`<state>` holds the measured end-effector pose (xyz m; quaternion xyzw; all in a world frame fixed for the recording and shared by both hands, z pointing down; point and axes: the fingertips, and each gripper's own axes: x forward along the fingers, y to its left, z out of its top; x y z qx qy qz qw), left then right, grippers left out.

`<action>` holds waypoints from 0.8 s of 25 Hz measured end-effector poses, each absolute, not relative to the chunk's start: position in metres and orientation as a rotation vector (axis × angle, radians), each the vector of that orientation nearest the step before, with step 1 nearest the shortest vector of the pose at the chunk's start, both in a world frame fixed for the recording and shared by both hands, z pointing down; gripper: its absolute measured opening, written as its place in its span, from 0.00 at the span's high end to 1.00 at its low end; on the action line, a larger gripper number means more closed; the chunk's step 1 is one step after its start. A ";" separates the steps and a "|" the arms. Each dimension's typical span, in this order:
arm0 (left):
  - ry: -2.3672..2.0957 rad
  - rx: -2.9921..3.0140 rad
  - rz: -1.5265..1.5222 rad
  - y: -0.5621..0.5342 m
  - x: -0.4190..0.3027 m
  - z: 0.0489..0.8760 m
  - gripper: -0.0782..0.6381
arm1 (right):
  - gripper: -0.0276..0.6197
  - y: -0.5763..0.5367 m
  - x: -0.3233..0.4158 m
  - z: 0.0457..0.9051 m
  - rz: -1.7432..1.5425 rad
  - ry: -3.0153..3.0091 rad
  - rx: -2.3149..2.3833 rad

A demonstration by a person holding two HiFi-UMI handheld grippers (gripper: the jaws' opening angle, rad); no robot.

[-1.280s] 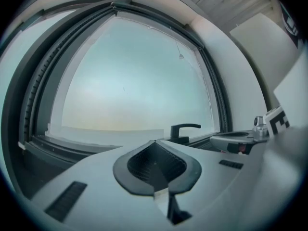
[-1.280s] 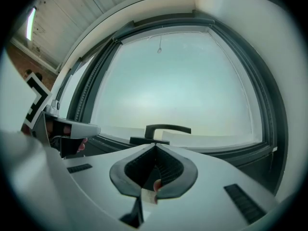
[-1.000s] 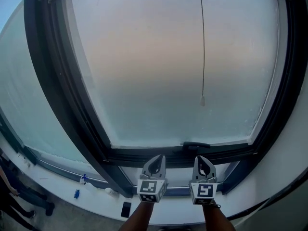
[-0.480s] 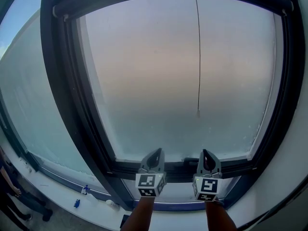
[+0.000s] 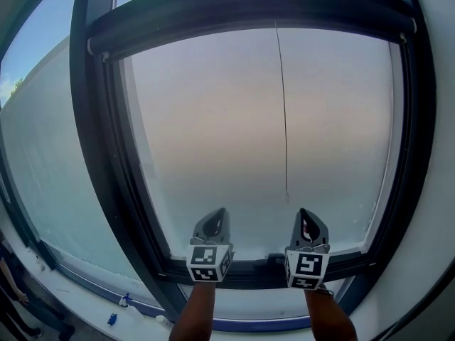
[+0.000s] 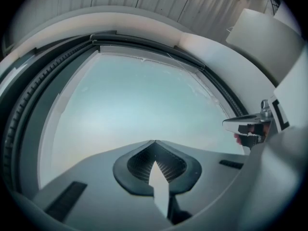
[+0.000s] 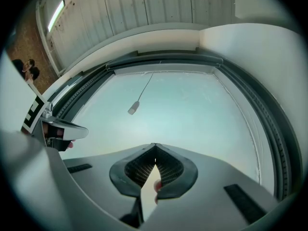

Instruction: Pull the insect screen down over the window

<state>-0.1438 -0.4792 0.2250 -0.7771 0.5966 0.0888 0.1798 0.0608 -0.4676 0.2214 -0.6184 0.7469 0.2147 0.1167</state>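
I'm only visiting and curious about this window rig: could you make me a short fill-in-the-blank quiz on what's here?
The left gripper and right gripper both have jaws that are ___.
A thin cord hangs down from the ___ of the window.
Its lower end is nearer the ___ gripper.
Missing words: shut, top, right.

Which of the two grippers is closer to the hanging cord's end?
The right gripper: the cord's end hangs just above it, while the left gripper is clearly farther away.

White ribbed ceiling (image 7: 144,8) overhead, light strip (image 7: 56,14) at its left; small blue object (image 5: 111,319) on white ledge (image 5: 89,305).
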 end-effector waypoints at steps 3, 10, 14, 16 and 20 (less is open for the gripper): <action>1.659 -2.145 0.264 -0.476 -0.142 0.199 0.89 | 0.95 -0.467 0.064 0.196 0.672 2.164 -1.776; 1.556 -1.901 0.107 -0.476 -0.123 0.134 0.89 | 0.95 -0.467 0.063 0.126 0.813 2.084 -1.743; 1.531 -1.813 0.090 -0.473 -0.119 0.096 0.89 | 0.95 -0.457 0.062 0.084 0.956 1.997 -1.725; 1.538 -1.800 0.131 -0.469 -0.120 0.077 0.89 | 0.95 -0.456 0.064 0.068 1.004 1.977 -1.722; 1.544 -1.794 0.216 -0.464 -0.126 0.034 0.89 | 0.95 -0.454 0.070 0.034 1.091 1.939 -1.718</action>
